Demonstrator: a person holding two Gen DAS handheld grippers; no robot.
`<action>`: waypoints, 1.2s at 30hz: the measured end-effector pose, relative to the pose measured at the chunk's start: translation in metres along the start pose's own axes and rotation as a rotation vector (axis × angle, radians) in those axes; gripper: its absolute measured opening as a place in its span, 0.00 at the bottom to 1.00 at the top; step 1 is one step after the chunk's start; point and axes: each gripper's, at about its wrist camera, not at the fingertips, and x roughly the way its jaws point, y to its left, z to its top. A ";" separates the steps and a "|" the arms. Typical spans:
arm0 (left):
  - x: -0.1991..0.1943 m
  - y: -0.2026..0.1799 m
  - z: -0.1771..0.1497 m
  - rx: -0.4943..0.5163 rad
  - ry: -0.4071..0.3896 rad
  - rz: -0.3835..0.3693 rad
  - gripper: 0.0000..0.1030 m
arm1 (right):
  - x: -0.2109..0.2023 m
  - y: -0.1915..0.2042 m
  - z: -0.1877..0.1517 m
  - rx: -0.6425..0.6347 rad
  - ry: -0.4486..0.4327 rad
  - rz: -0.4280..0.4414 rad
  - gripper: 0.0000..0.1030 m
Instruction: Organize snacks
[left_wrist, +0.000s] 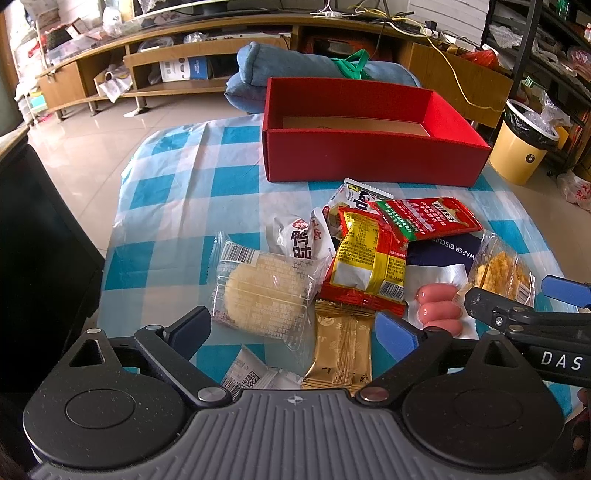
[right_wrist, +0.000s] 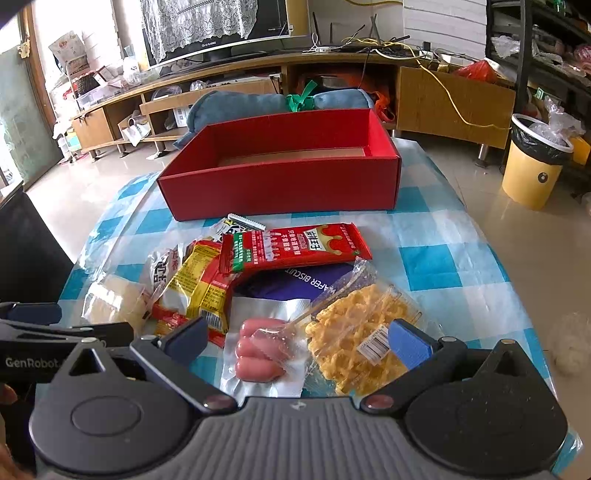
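Heap of wrapped snacks (left_wrist: 369, 258) on blue-and-white checked tablecloth (left_wrist: 177, 192), just before empty red cardboard box (left_wrist: 369, 155), left gripper (left_wrist: 291, 328) spread apart over gold foil sachet (left_wrist: 341, 350), right gripper (right_wrist: 295, 338) spread apart over pink sausage pack (right_wrist: 258, 350) and clear-wrapped yellow crispy cake (right_wrist: 354, 332)

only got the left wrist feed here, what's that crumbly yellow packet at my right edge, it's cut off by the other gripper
Observer: In the right wrist view it's a clear packet of yellow crispy snack with a barcode label, lying between the open fingers of the right gripper.
Operator: anything lying on it
Observer: Its upper clear edge overlaps the sausage pack, which lies on a silver wrapper.
Operator: table past it on the right, free?
Observer: Mostly bare checked tablecloth there, all the way up beside the red box.
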 end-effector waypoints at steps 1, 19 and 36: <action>0.000 0.000 0.000 0.000 0.000 0.000 0.95 | 0.000 0.000 0.000 0.000 0.000 0.000 1.00; 0.000 0.000 -0.001 0.001 0.001 0.001 0.94 | 0.002 0.001 -0.002 0.000 0.007 0.002 1.00; 0.000 0.000 -0.001 0.001 0.002 0.002 0.93 | 0.003 0.002 -0.004 -0.001 0.016 0.008 1.00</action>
